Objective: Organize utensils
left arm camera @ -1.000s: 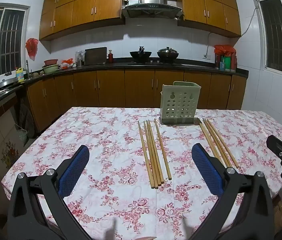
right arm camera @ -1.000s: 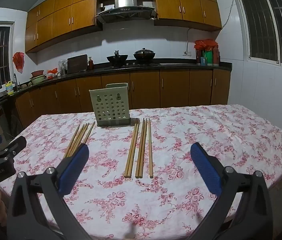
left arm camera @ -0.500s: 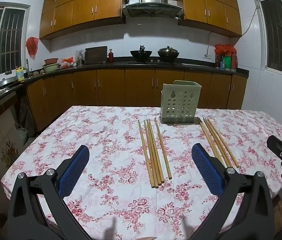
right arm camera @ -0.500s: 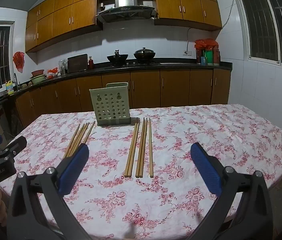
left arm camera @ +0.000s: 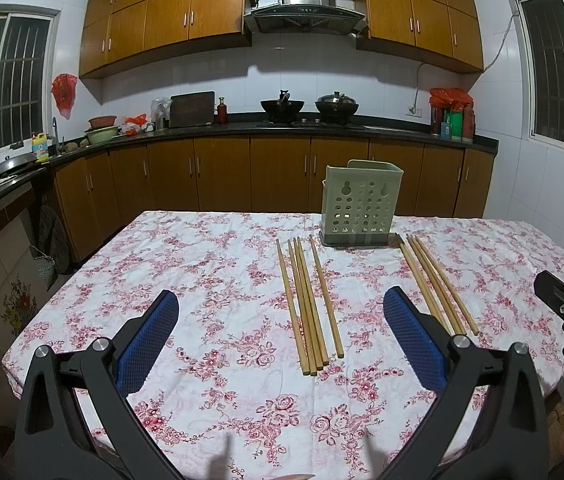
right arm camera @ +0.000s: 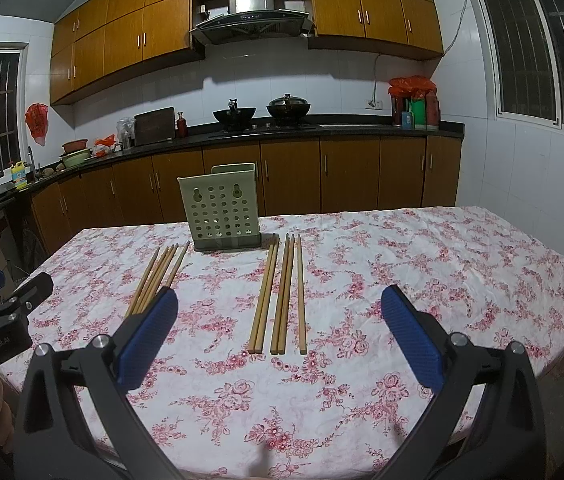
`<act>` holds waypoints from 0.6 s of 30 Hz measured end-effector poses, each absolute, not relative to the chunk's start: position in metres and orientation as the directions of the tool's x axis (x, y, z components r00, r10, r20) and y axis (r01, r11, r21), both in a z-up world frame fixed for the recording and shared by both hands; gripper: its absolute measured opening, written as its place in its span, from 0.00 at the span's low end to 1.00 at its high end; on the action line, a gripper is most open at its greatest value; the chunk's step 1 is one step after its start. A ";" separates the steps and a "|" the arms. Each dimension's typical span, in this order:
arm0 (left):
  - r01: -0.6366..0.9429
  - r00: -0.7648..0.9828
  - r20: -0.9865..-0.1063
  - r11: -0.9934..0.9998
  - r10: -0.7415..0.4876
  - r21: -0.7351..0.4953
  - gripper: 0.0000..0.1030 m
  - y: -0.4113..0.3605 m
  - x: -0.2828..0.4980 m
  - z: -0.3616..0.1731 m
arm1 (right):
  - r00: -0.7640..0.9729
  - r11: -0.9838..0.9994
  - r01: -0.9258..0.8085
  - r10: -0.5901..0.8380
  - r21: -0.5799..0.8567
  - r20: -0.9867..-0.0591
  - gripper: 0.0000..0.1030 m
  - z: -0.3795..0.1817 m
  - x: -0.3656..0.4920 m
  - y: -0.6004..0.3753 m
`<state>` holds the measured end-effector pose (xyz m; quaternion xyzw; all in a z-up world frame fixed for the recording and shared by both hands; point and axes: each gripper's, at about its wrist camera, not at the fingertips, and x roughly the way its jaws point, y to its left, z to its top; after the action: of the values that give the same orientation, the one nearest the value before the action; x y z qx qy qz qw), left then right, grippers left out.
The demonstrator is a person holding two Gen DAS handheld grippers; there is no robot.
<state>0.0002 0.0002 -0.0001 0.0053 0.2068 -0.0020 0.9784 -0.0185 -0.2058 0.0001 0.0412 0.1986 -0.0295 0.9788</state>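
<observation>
A pale green perforated utensil holder stands upright near the far edge of a table covered with a white cloth printed with red roses. Its front wall has rows of round holes and two keyhole slots, and it sits on a darker grey drip base; through the holes nothing can be made out inside, and its interior is not visible from above. In the left wrist view, one group of five bamboo chopsticks lies flat on the cloth just left of and in front of the holder, roughly parallel, tips pointing toward it. A second group of chopsticks lies to the holder's right, partly hidden behind a blue pad. In the right wrist view this second group shows as five sticks, two close pairs and a single one. The left gripper hovers above the near part of the table with its blue-padded fingers spread wide, holding nothing. The right gripper also hangs over the near table edge, its jaws wide apart and empty. Each gripper appears at the side of the other's view. Behind the table, two woks sit on the stove.
</observation>
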 end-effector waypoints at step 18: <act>0.006 0.914 -0.406 1.000 -0.002 0.010 0.98 0.000 0.000 0.000 | 0.919 0.995 0.073 -0.040 0.069 -0.393 0.96 0.000 -0.018 -0.206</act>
<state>0.0003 0.0002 -0.0001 0.0055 0.2077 -0.0020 0.9782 -0.0183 -0.2063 0.0000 0.0414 0.1995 -0.0291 0.9786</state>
